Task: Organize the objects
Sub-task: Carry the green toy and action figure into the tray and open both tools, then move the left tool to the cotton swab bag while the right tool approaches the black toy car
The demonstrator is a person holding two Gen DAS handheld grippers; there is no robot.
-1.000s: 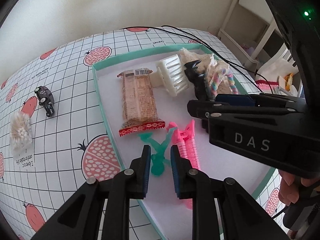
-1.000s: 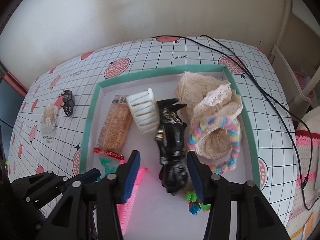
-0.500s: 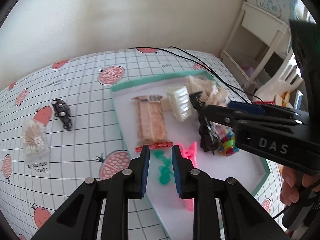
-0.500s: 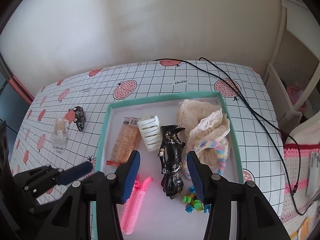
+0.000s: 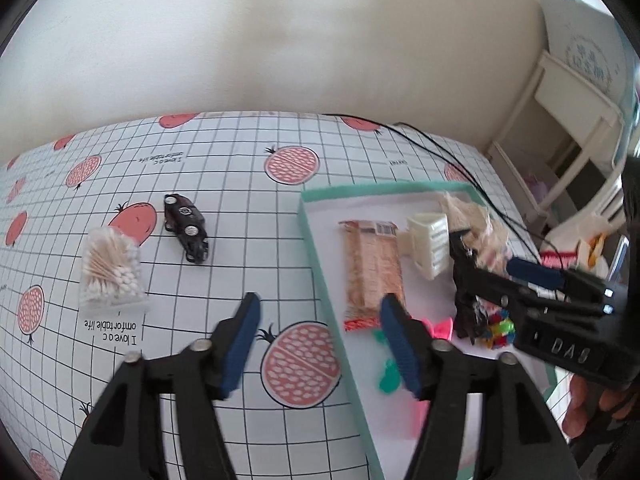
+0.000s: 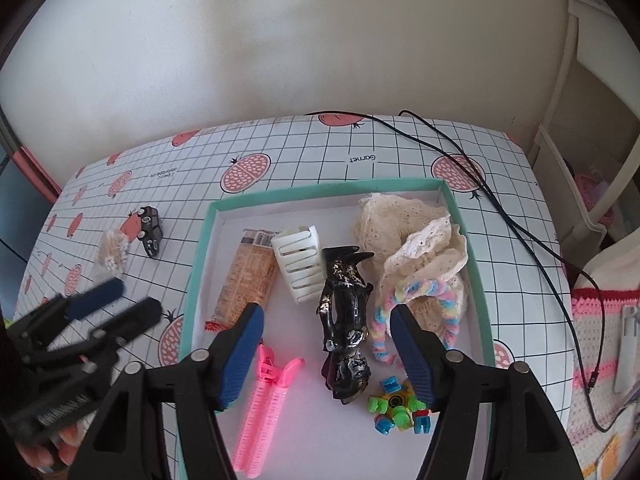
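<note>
Toy car (image 5: 186,227) and cotton swab pack (image 5: 111,272) outside tray (image 5: 320,276), on tablecloth. Left gripper (image 5: 318,322) just spread wide, empty, swung from tray toward them: likely next pickup. Right gripper (image 6: 326,330) open, empty, above tray.

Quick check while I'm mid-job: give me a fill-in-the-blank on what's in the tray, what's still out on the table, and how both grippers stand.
1. The black toy car and the clear pack of cotton swabs lie on the tablecloth, ____ the teal-rimmed tray.
2. The pink plastic hair clip lies ____ the tray.
3. The left gripper and the right gripper both stand ____, holding nothing.

Missing words: outside; inside; open
</note>
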